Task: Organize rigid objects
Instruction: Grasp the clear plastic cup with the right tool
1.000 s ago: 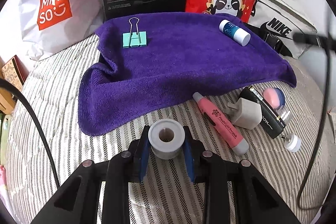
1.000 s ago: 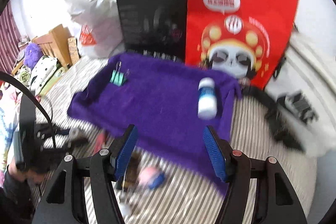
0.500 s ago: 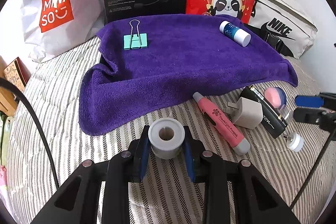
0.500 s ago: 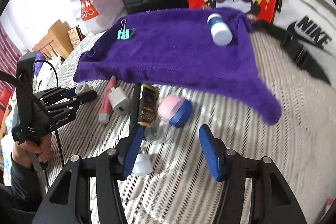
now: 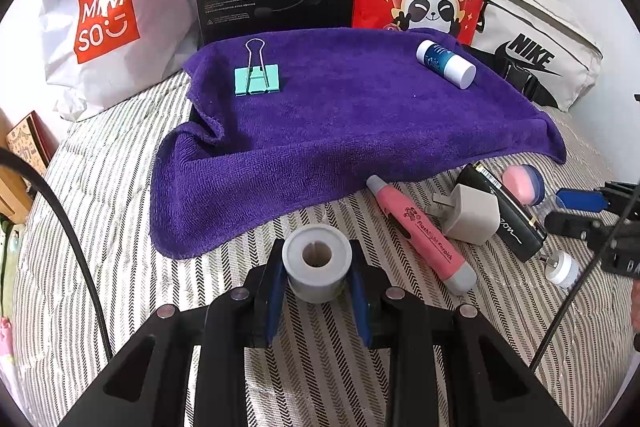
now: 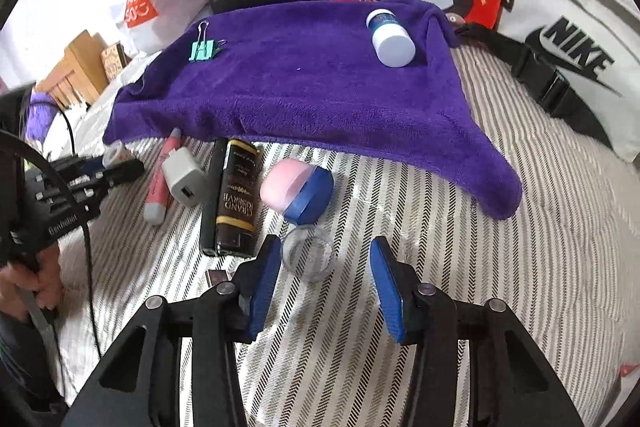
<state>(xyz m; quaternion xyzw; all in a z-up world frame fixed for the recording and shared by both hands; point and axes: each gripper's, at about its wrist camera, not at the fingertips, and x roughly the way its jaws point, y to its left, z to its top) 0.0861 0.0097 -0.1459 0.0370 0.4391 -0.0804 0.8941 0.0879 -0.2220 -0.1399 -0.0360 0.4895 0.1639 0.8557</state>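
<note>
Right wrist view: the right gripper (image 6: 322, 267) has just been closing its jaws around a small clear jar (image 6: 307, 254) on the striped bedcover, in front of the purple towel (image 6: 304, 83), pads not yet touching. Next, I'd say, it must pinch squarely and lift. The pink-and-blue case (image 6: 298, 193) and black box (image 6: 236, 199) crowd close. The left gripper (image 5: 318, 287) clamps a grey roll (image 5: 317, 261) before the towel.

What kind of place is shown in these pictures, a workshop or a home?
Most likely a home, probably a bed in a bedroom: the objects lie on a soft striped cover, shopping bags and a waist bag lean against the wall, and a purple towel serves as the sorting area.
</note>
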